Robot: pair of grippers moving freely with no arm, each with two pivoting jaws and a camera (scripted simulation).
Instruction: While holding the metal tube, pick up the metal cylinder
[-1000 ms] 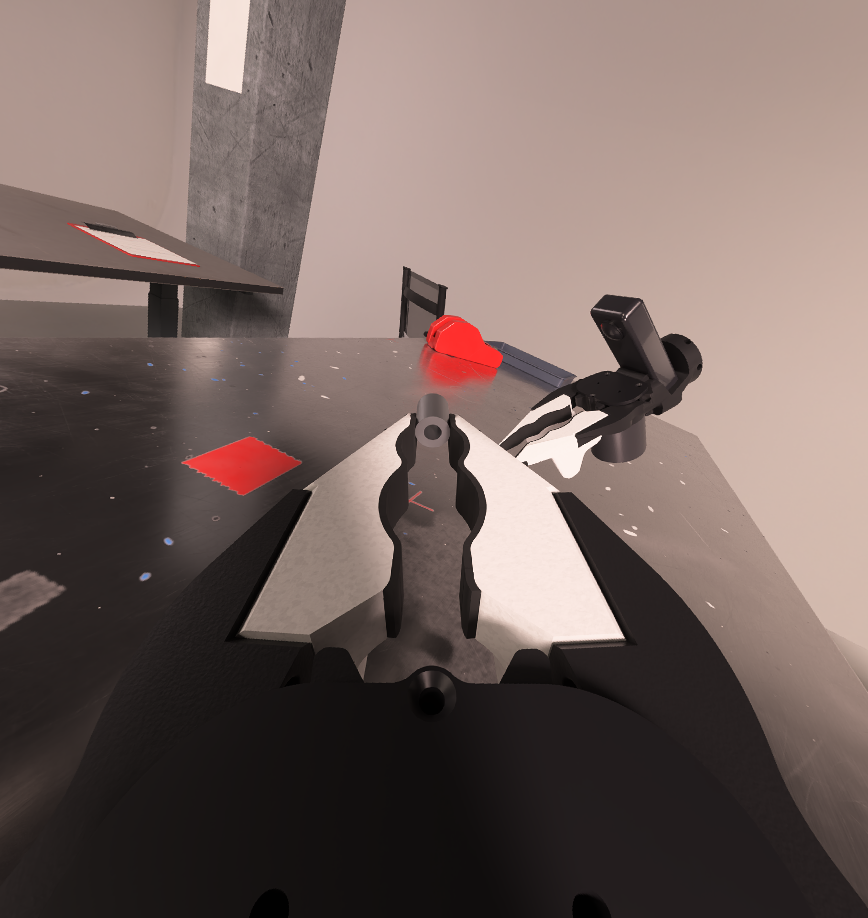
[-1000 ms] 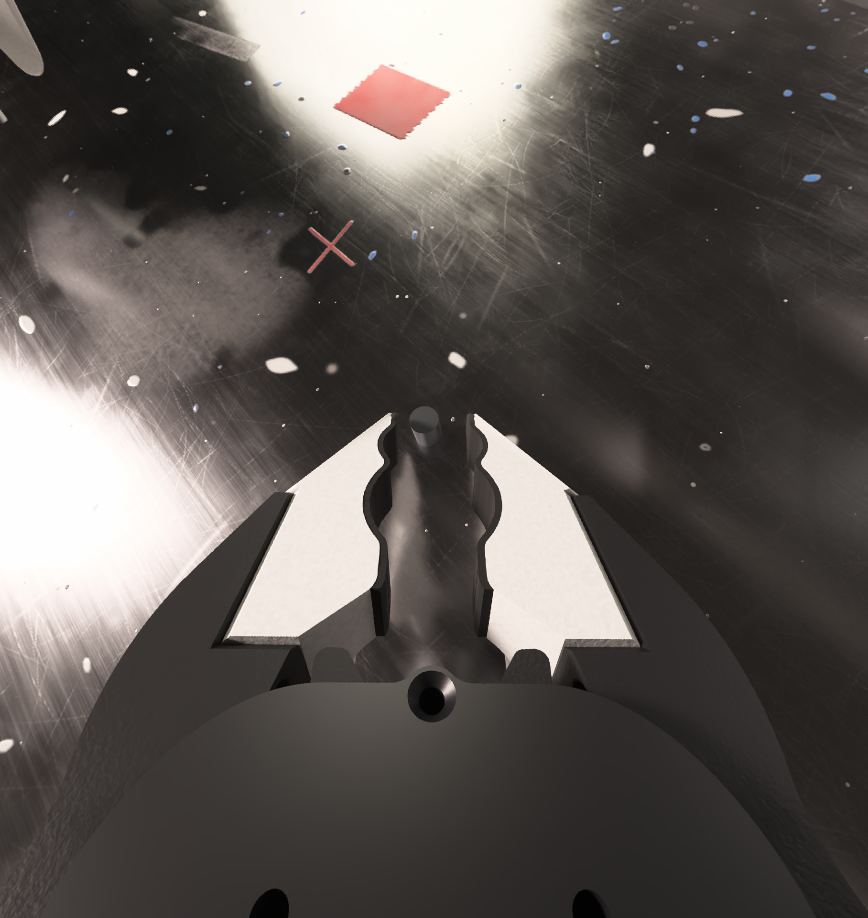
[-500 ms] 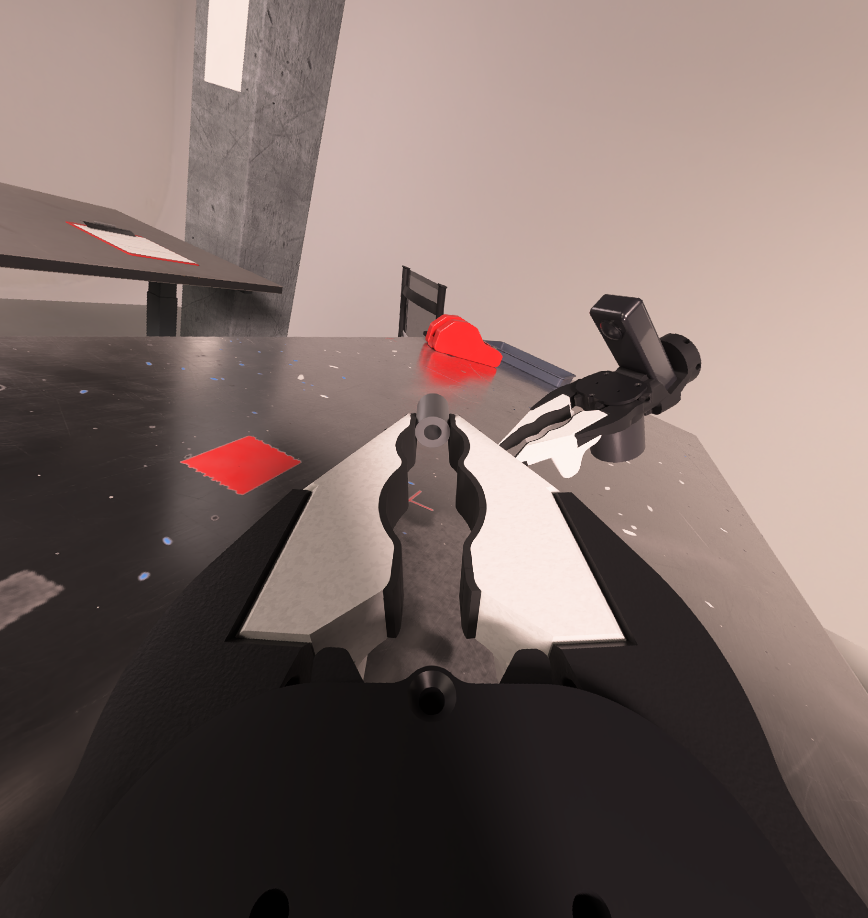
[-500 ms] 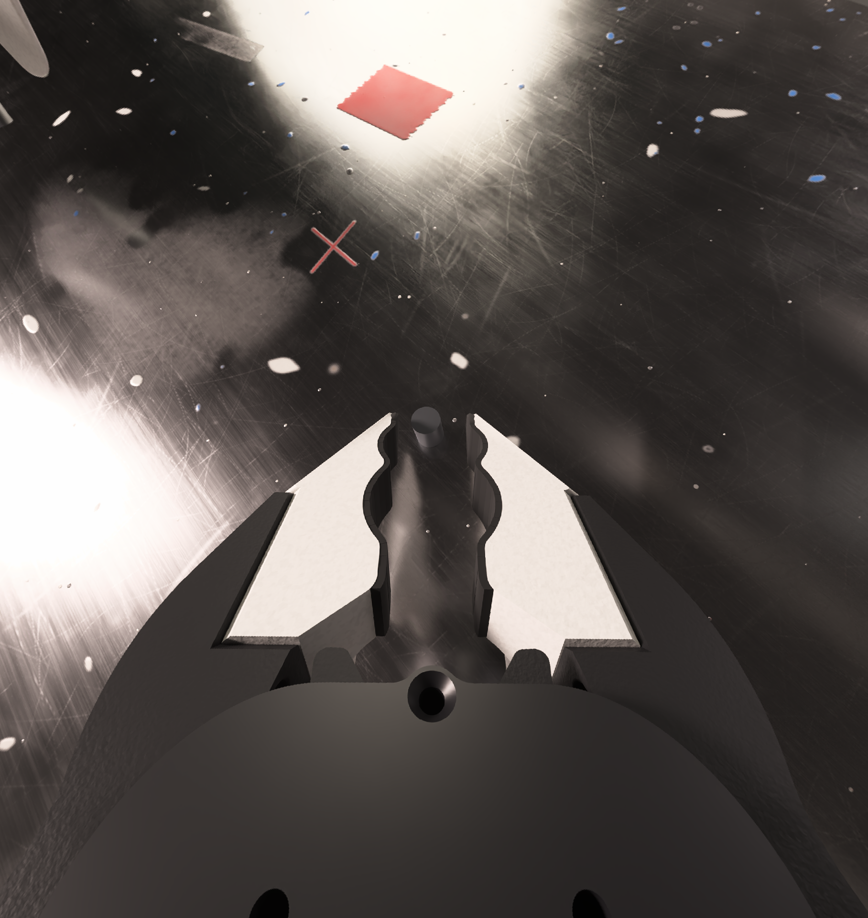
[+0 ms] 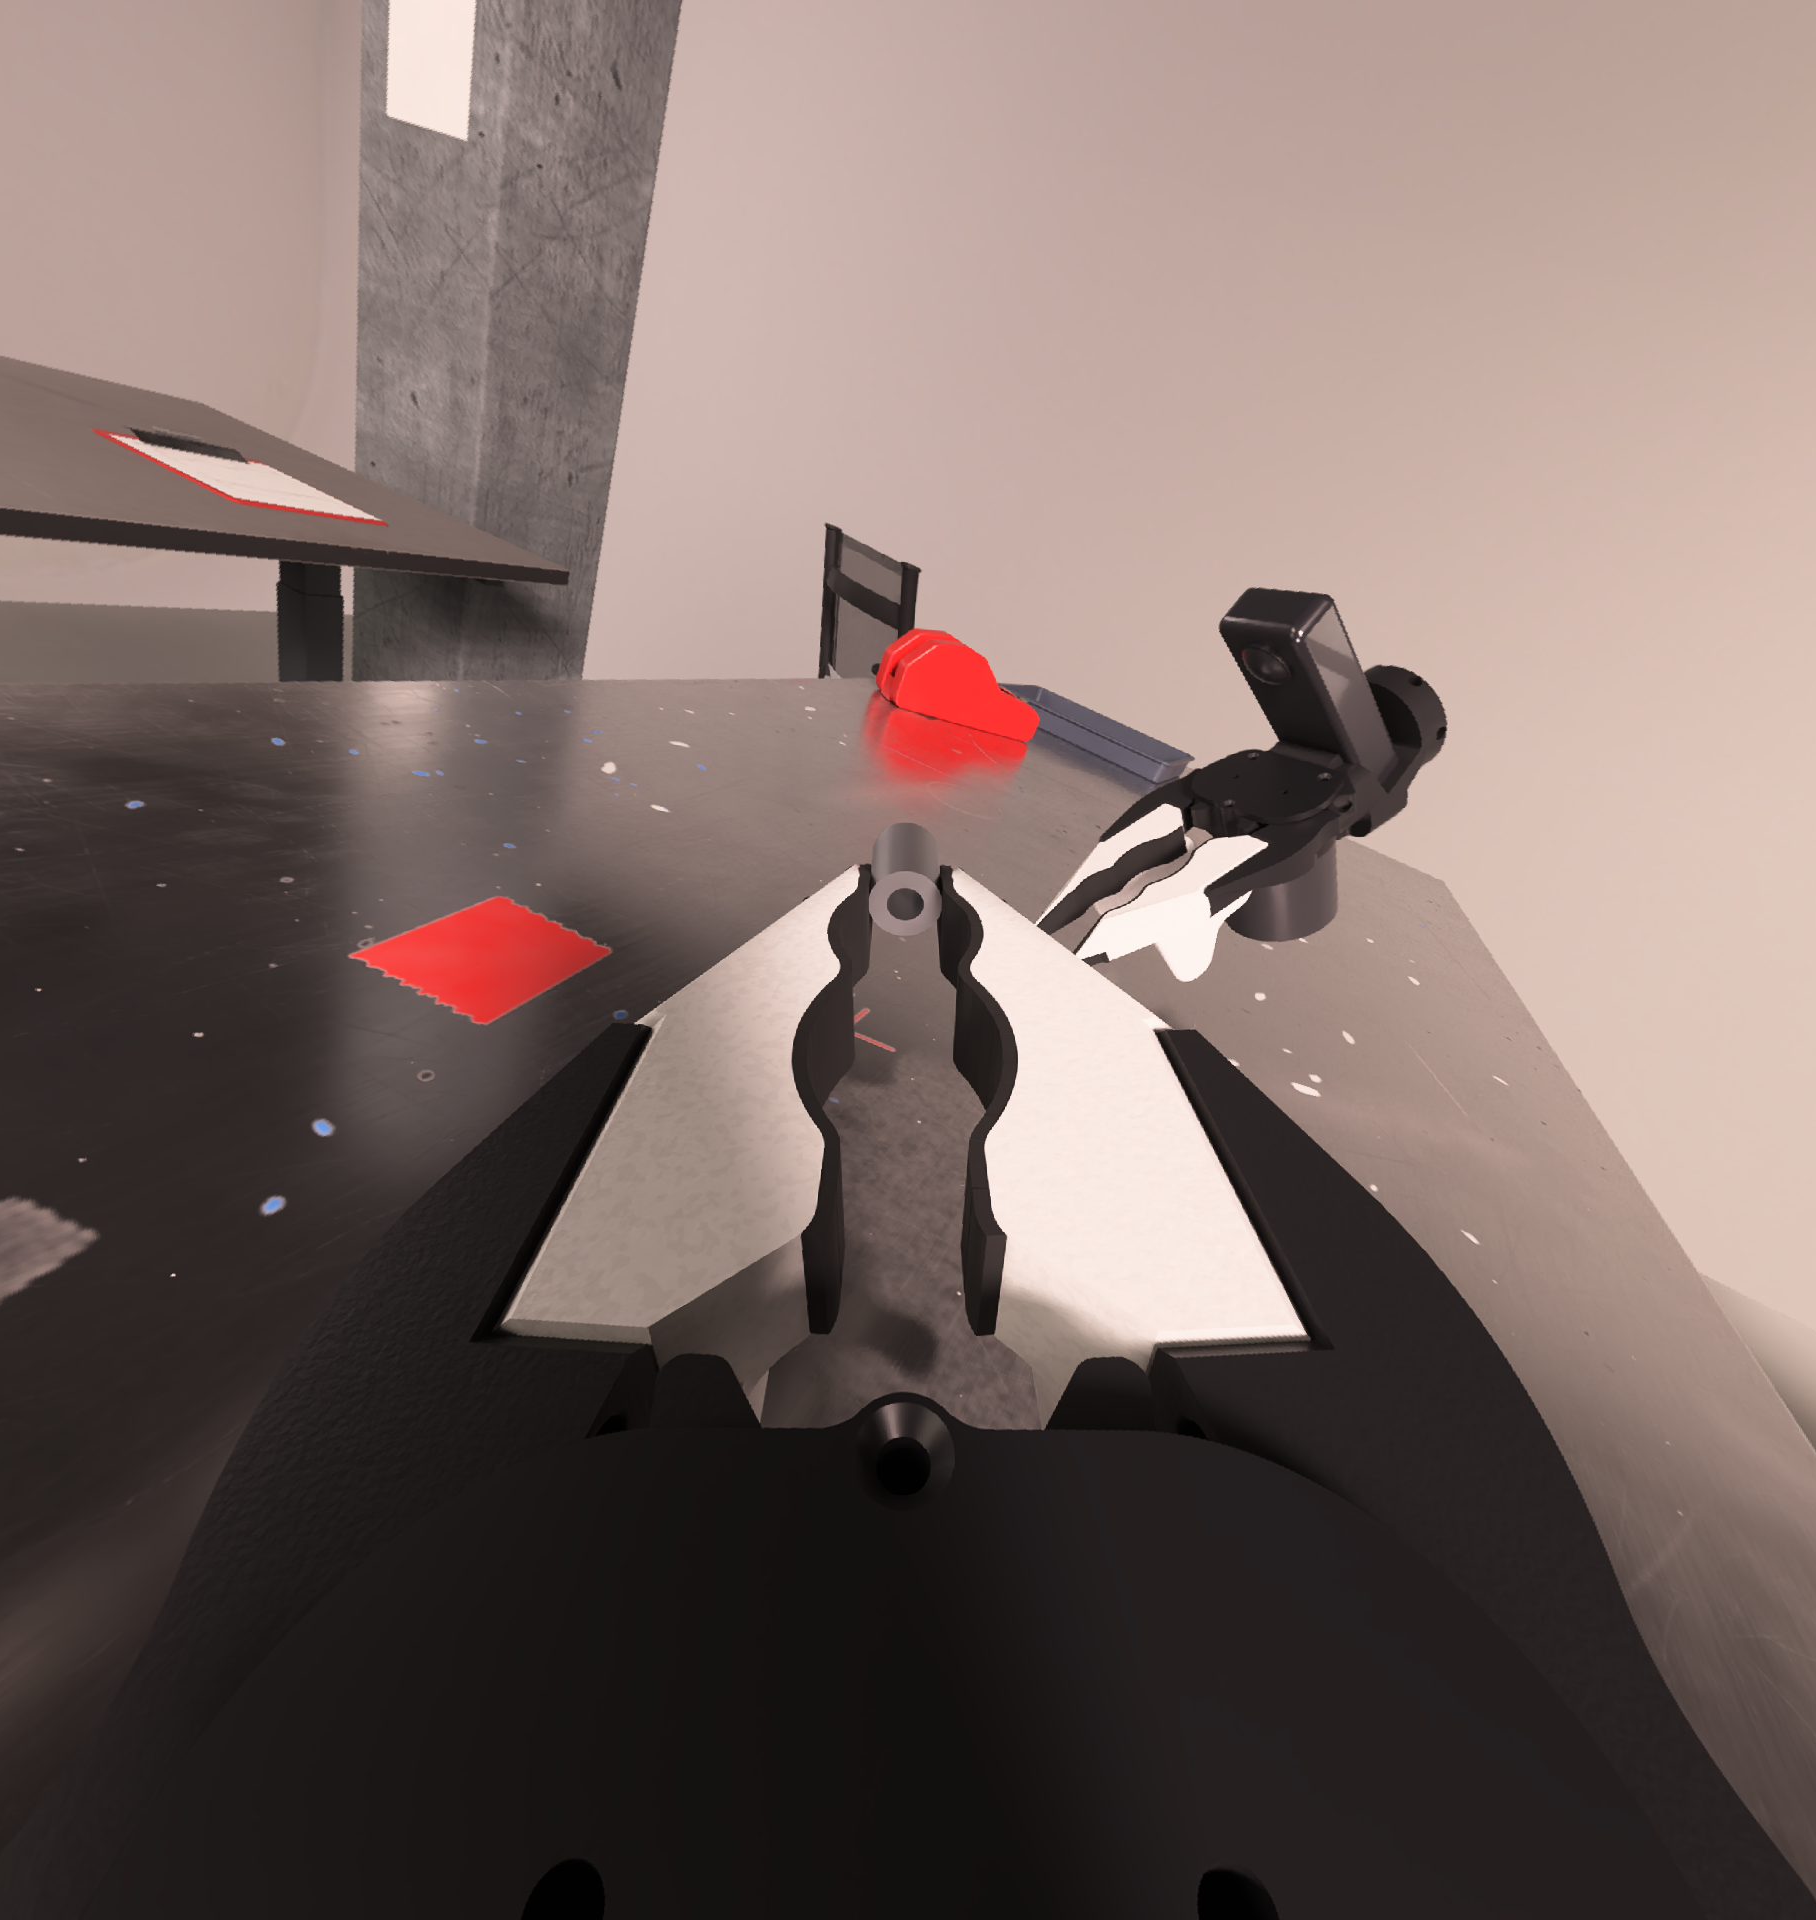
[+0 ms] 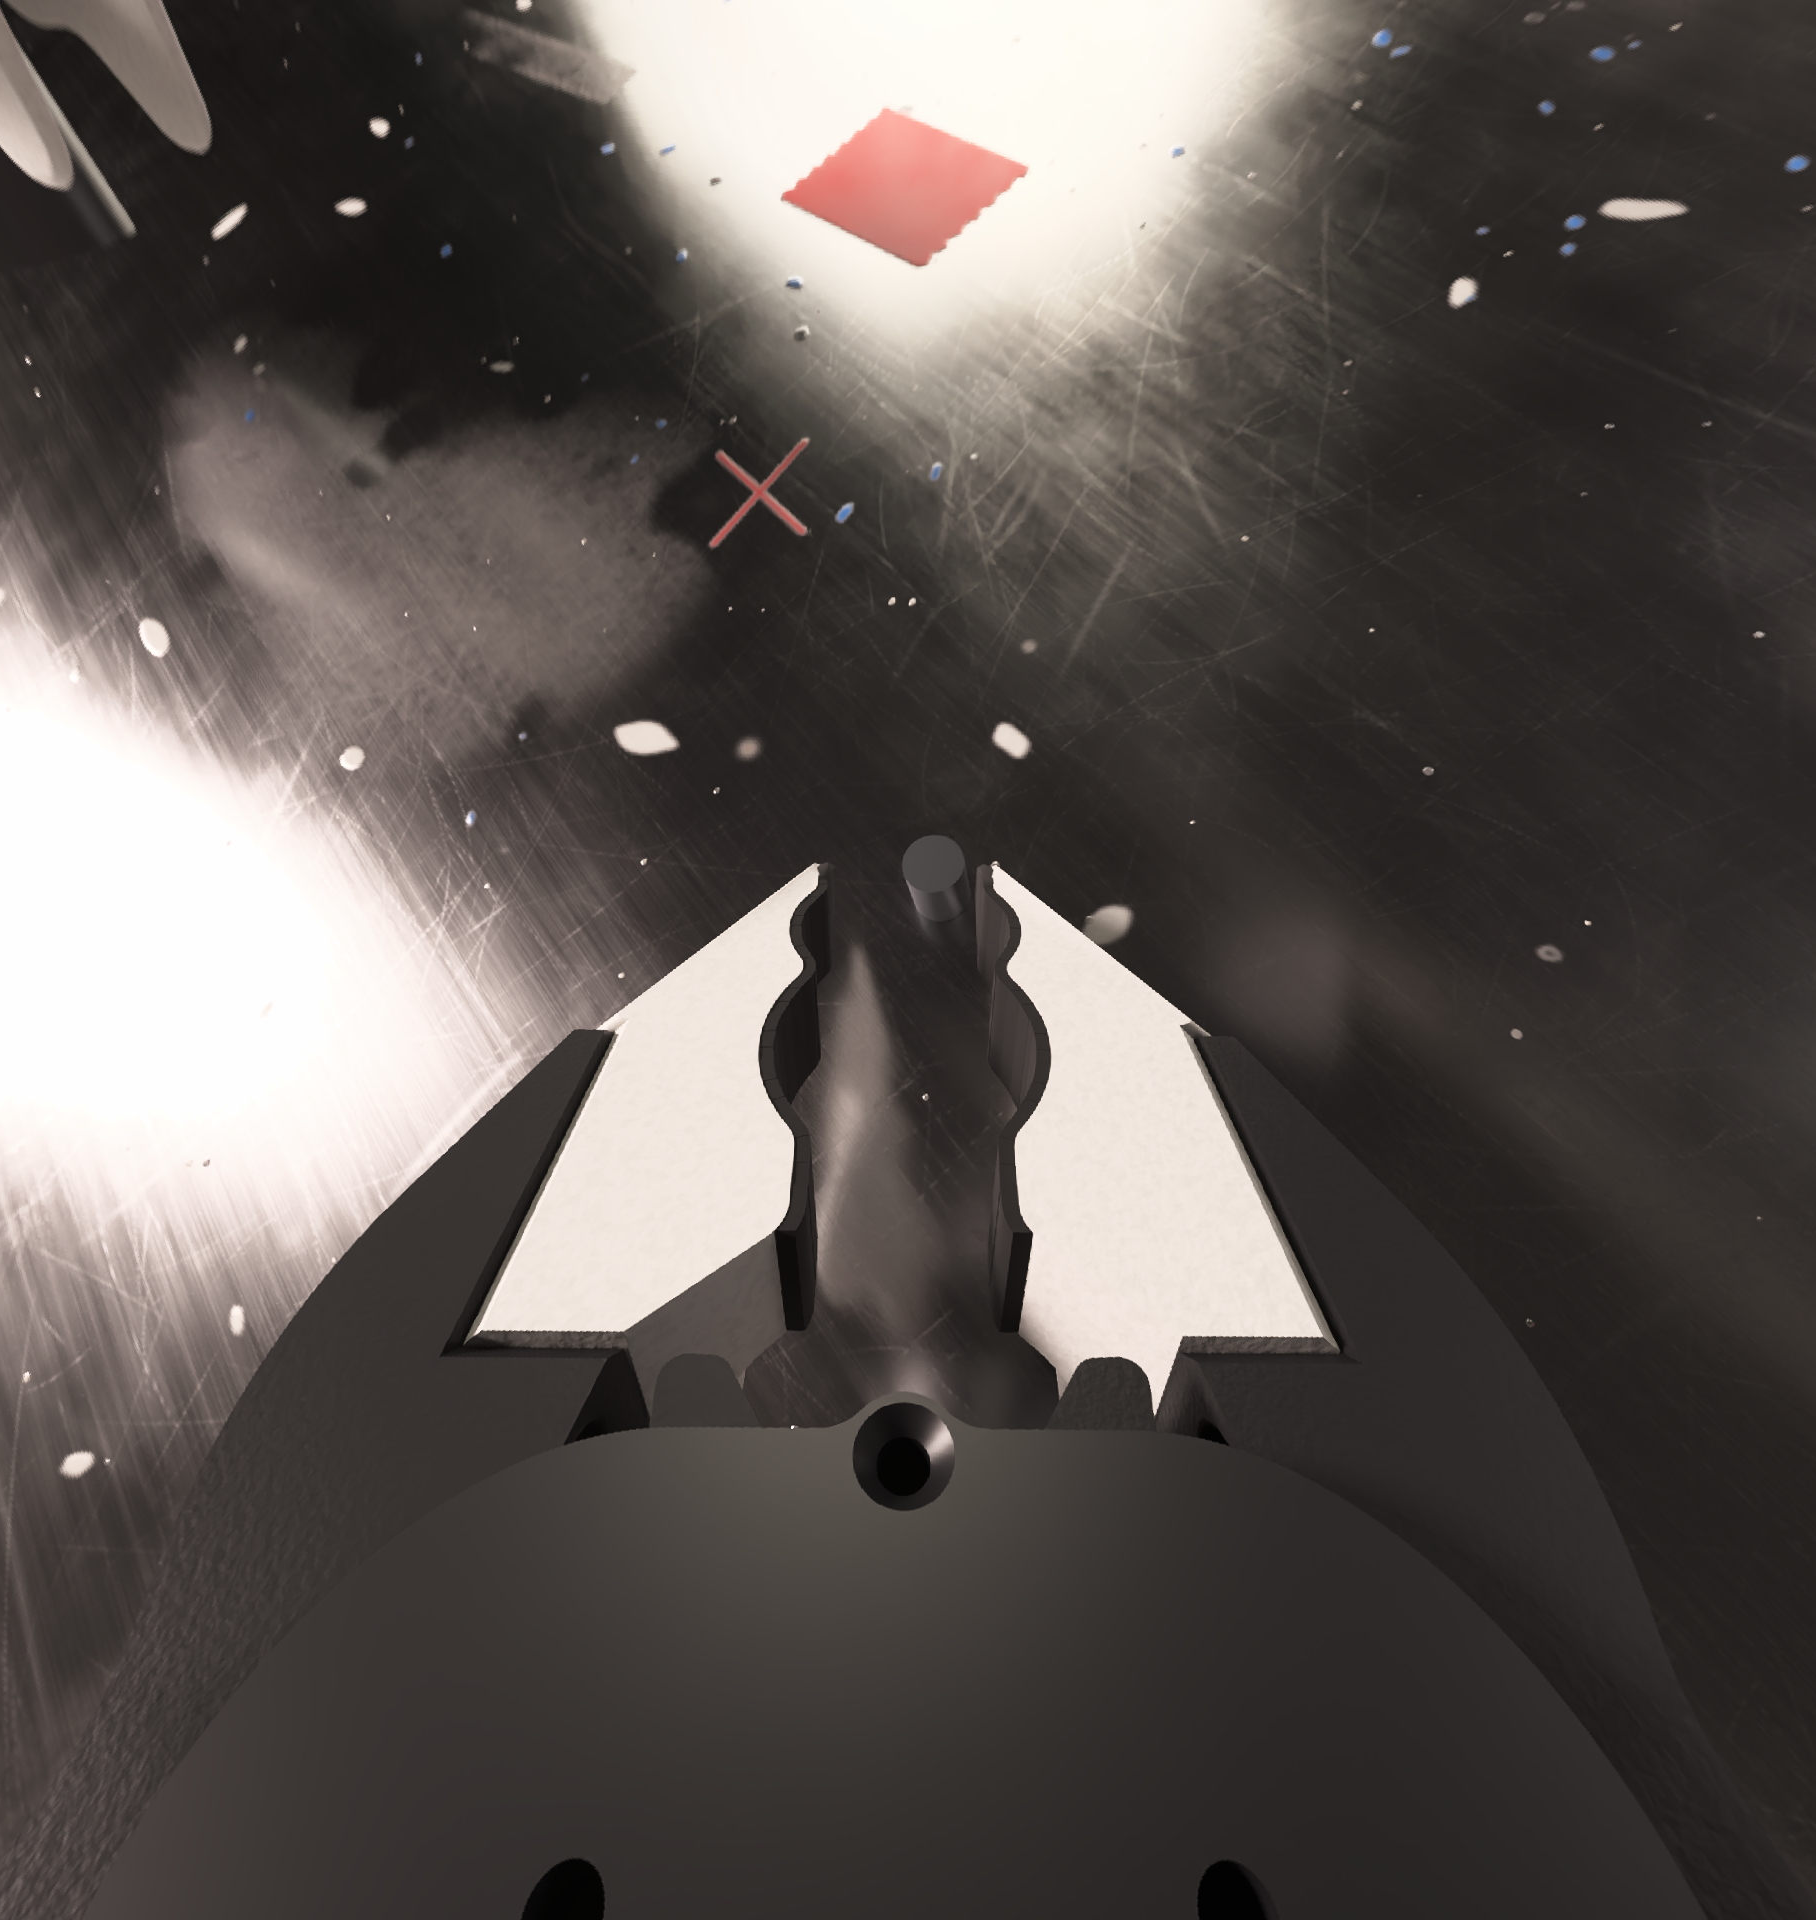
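Note:
My left gripper [image 5: 904, 883] is shut on the metal tube [image 5: 904, 902], a short grey hollow piece held at the fingertips above the dark table, its open end facing me. My right gripper [image 6: 904, 883] is open, low over the table. The metal cylinder [image 6: 932, 873], small, dark and solid, stands upright between its fingertips, close to the right finger. The jaws are wider than the cylinder. The right gripper also shows in the left wrist view [image 5: 1070, 925], tilted down at the table's right side. The left gripper's pale fingers [image 6: 21, 114] show in the right wrist view's top left corner.
A red square patch [image 5: 478, 956] and a red X mark [image 6: 758, 494] lie flat on the table. A red object [image 5: 951, 691] and a grey-blue tray [image 5: 1101, 732] sit at the far edge. The table's right edge [image 5: 1610, 1091] is close. A chair [image 5: 868, 592] stands behind.
The right gripper has shifted slightly left. The cylinder, earlier centred between its fingertips, now stands next to the right finger. The left gripper and tube have not moved.

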